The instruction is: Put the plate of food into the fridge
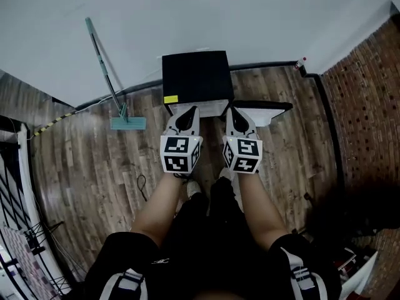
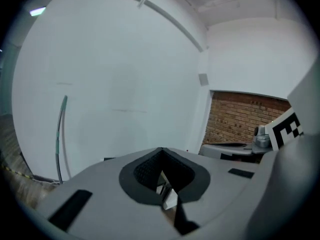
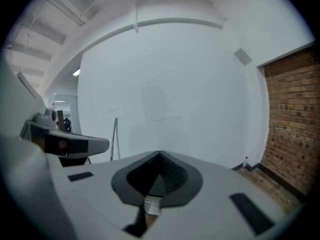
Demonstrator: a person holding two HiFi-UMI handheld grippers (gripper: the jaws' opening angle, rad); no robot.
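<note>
A small black fridge (image 1: 197, 77) stands on the floor against the white wall, and its door (image 1: 262, 107) hangs open to the right. No plate of food shows in any view. My left gripper (image 1: 187, 112) hovers just in front of the fridge's left half, jaws together with nothing between them. Beside it, my right gripper (image 1: 236, 114) points at the gap by the open door, also shut and empty. In the left gripper view the shut gripper (image 2: 161, 150) faces the bare white wall. The right gripper view shows that gripper (image 3: 160, 155) the same way.
A mop (image 1: 119, 114) leans on the wall left of the fridge. A brick wall (image 1: 369, 117) runs along the right, with a small bottle (image 1: 303, 61) at its corner. Wood floor (image 1: 94, 167) lies around me. Cables and racks (image 1: 25, 242) crowd the lower left.
</note>
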